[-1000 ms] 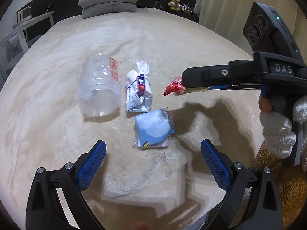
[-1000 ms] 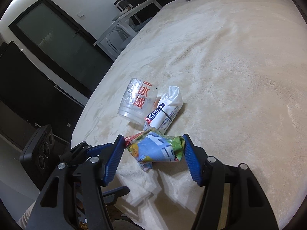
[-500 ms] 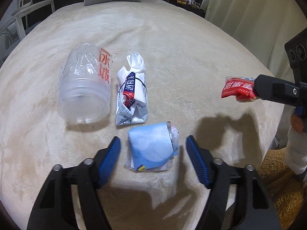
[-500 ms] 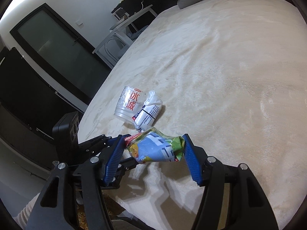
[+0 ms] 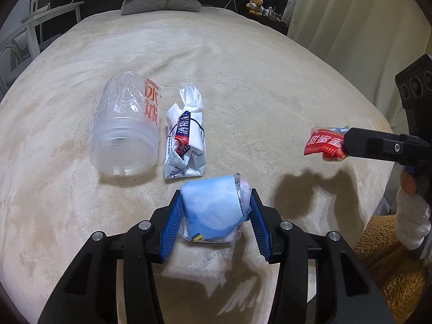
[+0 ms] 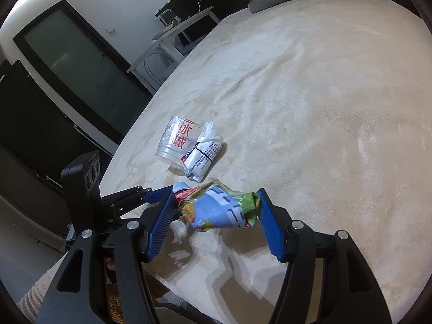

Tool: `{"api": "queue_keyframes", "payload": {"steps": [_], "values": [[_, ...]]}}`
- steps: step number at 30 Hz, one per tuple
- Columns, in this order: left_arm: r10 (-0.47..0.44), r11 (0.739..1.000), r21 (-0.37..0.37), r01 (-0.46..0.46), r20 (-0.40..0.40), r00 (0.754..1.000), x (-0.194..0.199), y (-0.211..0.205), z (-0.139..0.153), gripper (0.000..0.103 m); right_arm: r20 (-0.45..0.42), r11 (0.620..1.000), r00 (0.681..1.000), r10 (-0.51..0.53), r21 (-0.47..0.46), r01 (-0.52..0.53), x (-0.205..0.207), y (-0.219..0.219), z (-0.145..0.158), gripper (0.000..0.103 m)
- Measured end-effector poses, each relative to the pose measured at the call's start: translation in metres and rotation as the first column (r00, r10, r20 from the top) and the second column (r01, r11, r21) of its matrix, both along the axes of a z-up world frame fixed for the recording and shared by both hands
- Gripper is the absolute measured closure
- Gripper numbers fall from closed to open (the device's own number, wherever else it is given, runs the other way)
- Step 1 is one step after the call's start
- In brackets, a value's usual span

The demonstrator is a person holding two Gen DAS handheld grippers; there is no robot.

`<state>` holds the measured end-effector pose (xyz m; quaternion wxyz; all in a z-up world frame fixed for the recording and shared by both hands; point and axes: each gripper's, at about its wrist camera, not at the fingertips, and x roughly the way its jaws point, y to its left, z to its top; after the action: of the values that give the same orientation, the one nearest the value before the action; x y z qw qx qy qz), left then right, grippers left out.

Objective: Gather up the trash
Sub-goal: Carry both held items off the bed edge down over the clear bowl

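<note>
The left gripper point(image 5: 214, 213) has just closed: a second ago its blue ribbed pads stood wide apart on either side of the folded blue tissue in its clear plastic sleeve point(image 5: 212, 210), and now both pads press against the sleeve's two sides, the pack bulging slightly between them. The pack still rests on the cream plush bedcover point(image 5: 243, 81) at its near edge, so it is gripped but not yet lifted.

The right gripper point(image 6: 216, 212) stays clamped on a crumpled blue, green and yellow snack wrapper point(image 6: 220, 210), held clear above the bed's corner. Seen from the left wrist camera, that wrapper's red printed end juts from the black finger at the right.

Two pieces remain loose on the bedcover: a clear, crushed plastic cup with red characters point(image 5: 125, 127), lying on its side, and, just beside it to the right, a white paper packet with a blue-and-red label and a black band round it point(image 5: 186, 135).

With both grippers now full, the likely next step is to lift the tissue pack and carry both loads to a bin. No bin shows in either view. Afterwards the cup and packet still need collecting.
</note>
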<state>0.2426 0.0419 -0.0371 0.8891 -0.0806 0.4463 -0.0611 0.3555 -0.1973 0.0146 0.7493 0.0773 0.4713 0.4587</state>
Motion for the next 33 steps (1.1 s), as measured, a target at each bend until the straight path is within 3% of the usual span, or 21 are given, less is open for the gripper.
{"api": "queue_keyframes", "payload": {"steps": [20, 24, 33], "values": [[0.042, 0.997, -0.068, -0.033, 0.140, 0.989, -0.065, -0.012, 0.038, 0.056, 0.020, 0.999, 0.999, -0.050, 0.010, 0.049, -0.052, -0.017, -0.001, 0.042], [0.043, 0.994, -0.109, -0.026, 0.153, 0.987, -0.079, -0.021, 0.038, 0.056, 0.016, 0.998, 0.998, -0.066, 0.008, 0.066, -0.070, -0.029, -0.007, 0.042], [0.023, 0.993, -0.121, -0.002, 0.178, 0.984, -0.119, -0.049, 0.034, 0.056, 0.034, 0.996, 0.995, -0.093, 0.020, 0.092, -0.107, -0.056, -0.007, 0.042]]}}
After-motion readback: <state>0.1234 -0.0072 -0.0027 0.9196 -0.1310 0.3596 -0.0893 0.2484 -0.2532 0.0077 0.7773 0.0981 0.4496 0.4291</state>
